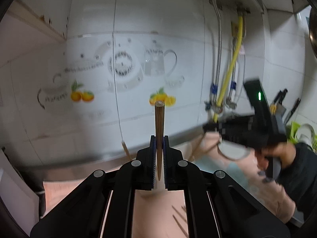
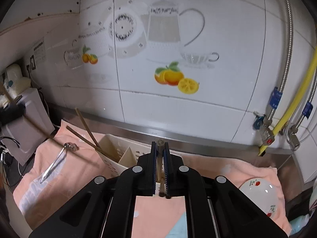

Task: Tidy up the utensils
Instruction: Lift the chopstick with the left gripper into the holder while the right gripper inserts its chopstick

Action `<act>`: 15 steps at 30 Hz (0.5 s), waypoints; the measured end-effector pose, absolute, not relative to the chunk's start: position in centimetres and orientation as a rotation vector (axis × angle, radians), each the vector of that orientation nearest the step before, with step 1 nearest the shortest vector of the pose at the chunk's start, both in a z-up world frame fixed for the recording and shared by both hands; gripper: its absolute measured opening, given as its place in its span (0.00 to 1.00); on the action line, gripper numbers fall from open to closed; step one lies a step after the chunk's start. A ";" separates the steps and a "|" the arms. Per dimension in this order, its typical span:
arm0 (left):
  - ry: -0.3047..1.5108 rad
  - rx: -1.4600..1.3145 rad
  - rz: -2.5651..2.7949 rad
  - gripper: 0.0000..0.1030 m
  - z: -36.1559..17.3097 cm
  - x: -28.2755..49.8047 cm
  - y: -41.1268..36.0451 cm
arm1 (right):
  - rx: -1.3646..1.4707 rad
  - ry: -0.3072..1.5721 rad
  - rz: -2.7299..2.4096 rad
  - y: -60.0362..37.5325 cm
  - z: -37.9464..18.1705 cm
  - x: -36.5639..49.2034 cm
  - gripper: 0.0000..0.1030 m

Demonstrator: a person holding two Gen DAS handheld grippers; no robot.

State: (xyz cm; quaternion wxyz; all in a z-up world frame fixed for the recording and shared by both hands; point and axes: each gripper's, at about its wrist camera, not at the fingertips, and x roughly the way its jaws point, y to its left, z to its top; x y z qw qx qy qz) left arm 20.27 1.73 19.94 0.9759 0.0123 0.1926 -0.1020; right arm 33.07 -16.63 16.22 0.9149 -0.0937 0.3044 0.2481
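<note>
Left claw (image 1: 158,146) grips a wooden chopstick (image 1: 159,127) upright; right claw (image 2: 160,152) clamps another chopstick (image 2: 159,158) near the cream utensil holder (image 2: 118,148)

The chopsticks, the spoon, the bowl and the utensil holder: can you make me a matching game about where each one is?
Things:
1. Chopstick in the right tongs
2. Metal spoon
3. Flowered bowl
4. Cream utensil holder

Places:
A. Upside down on the pink cloth, at the right
B. Standing by the wall, two chopsticks leaning out of it
C. Pinched between shut tongs
D. Lying on the cloth, at the left

Pairs: 1-C, 2-D, 3-A, 4-B
</note>
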 end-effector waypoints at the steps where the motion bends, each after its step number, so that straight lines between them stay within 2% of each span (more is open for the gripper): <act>1: 0.382 0.023 -0.202 0.05 20.2 20.6 1.7 | -0.197 0.631 0.511 -16.6 16.0 33.1 0.06; 9: 0.385 -0.018 -0.159 0.05 19.6 24.4 2.0 | -0.217 0.651 0.519 -16.4 14.8 33.2 0.06; 15: 0.461 -0.059 -0.162 0.05 17.2 26.9 2.3 | -0.219 0.649 0.521 -16.5 14.7 33.2 0.06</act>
